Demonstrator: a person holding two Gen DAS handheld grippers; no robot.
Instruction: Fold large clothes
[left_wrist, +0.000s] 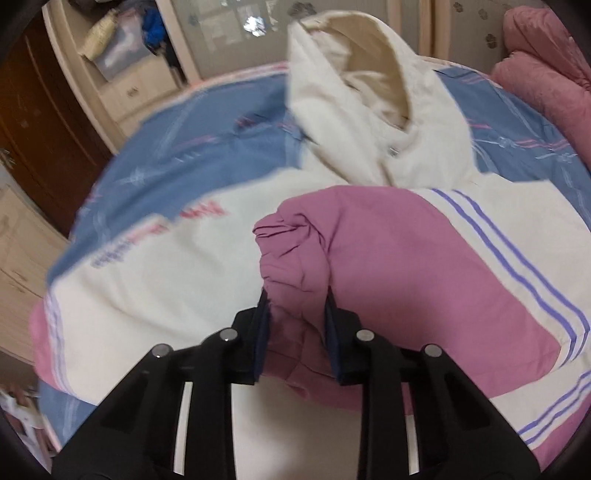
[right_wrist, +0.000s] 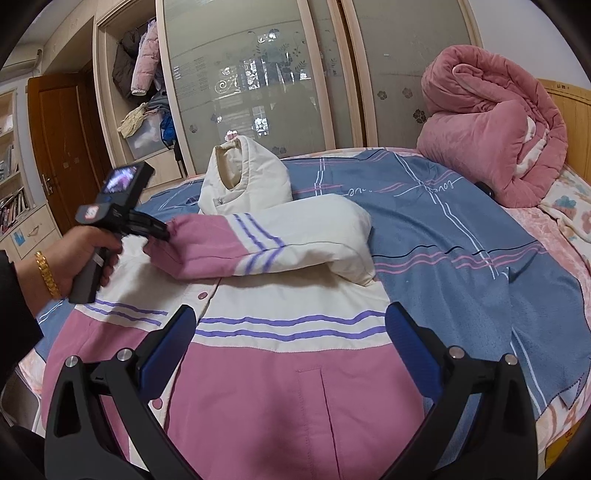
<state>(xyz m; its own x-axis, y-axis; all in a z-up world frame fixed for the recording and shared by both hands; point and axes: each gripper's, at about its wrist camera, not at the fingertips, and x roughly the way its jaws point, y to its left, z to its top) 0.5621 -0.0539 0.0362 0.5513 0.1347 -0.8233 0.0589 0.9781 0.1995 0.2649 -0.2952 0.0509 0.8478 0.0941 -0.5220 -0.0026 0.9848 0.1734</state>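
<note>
Now, right gripper: jaws wide apart, empty, over the jacket's pink hem.
Left gripper: jaws clamped on the pink sleeve cuff.
Jacket: spread on the bed, sleeve folded across chest.
Hood: upright beyond.

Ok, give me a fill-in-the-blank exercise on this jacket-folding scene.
1. The left claw is shut on the jacket's pink ____.
2. The right claw hangs ____ above the jacket.
3. The sleeve lies folded across the jacket's ____.
4. The jacket's hood is ____ in colour.

Missing: cuff; open; chest; cream
</note>
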